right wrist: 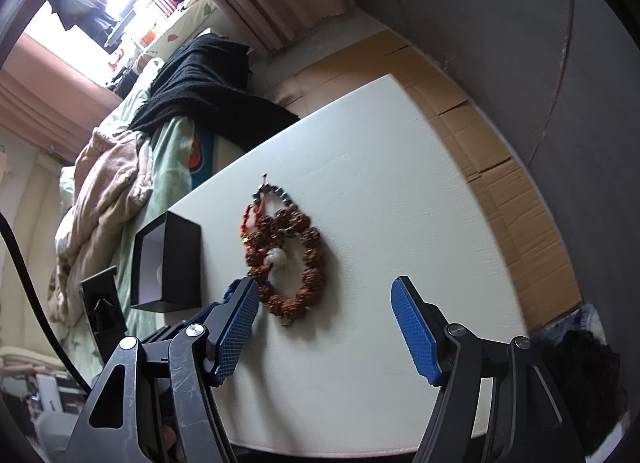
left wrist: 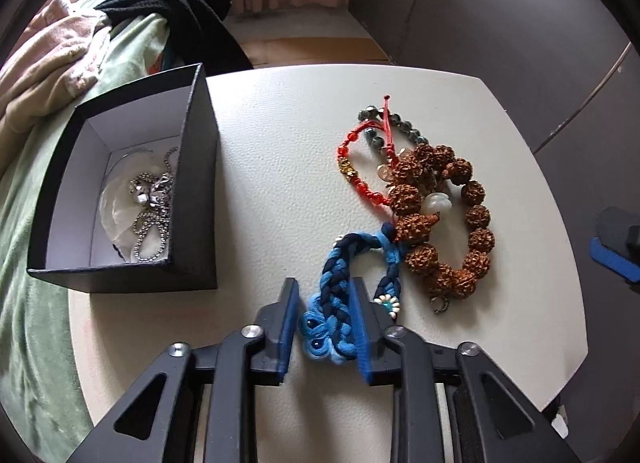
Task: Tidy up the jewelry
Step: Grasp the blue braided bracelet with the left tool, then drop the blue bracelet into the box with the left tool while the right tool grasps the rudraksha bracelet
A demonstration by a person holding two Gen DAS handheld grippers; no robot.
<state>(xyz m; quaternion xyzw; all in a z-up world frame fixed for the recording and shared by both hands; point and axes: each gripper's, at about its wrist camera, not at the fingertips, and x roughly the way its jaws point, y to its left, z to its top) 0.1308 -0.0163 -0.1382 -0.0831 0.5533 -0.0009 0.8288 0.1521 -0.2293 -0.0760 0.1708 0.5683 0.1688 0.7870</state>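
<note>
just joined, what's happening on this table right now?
Jewelry sorting. The left gripper has its jaws around the blue braided bracelet on the white table, beside the brown bead bracelet and red cord bracelet. A silver chain already lies in the black box. The right gripper hovers open, holding nothing.

Right wrist view: blue braided bracelet [right wrist: 231, 290] mostly hidden behind the right gripper's left finger [right wrist: 236, 331]; only a sliver shows at its 10 o'clock. Black box [right wrist: 180, 263] contents not readable. Red cord bracelet [right wrist: 249, 223] blurred, beads indistinct.

Left wrist view: brown seed-bead bracelet [left wrist: 476, 219] covers part of the dark bead strand [left wrist: 404, 125] at 12 o'clock. Worktop [left wrist: 280, 143] near edge cut off by the frame.
</note>
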